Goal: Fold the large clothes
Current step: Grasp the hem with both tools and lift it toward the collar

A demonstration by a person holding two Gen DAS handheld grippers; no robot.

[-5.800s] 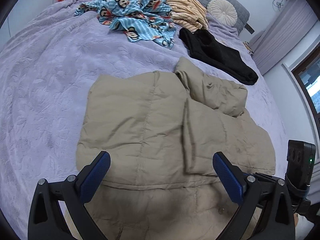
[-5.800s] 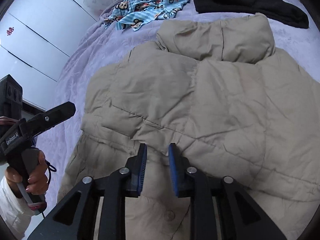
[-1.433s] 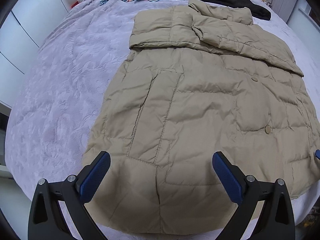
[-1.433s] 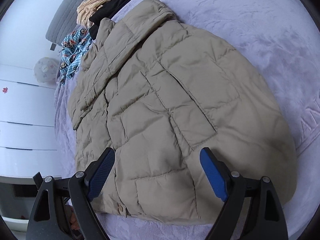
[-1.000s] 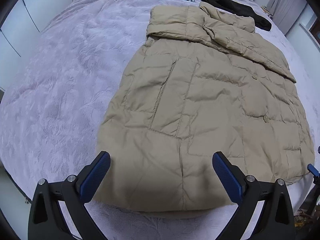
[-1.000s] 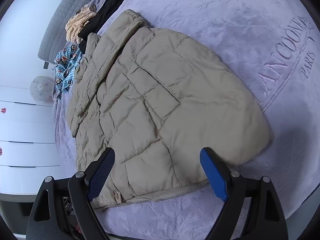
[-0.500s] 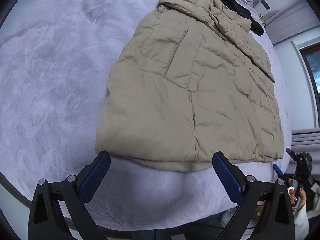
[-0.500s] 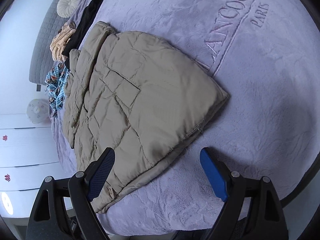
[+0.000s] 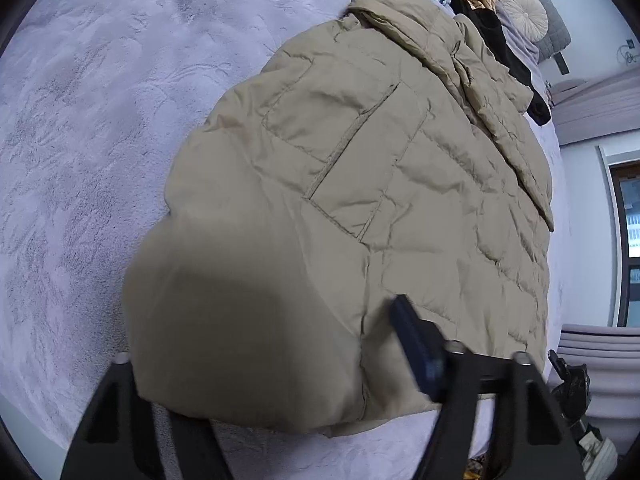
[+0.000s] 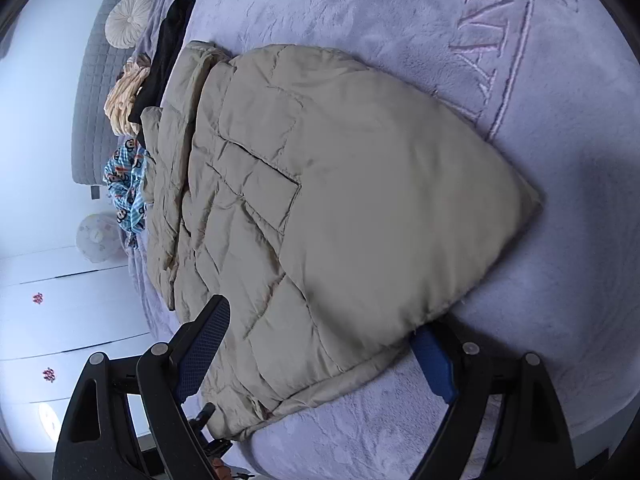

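One beige puffer jacket [image 9: 384, 208] lies flat on the lilac bedspread [image 9: 80, 128], hem at six o'clock. Three other garments and one round cushion [image 9: 522, 14] sit at one o'clock. The left gripper [image 9: 280, 360], wide before, has just been narrowing with the hem corner between its jaws; grip unclear. The right gripper [image 10: 320, 354] straddles the other corner, still wide.
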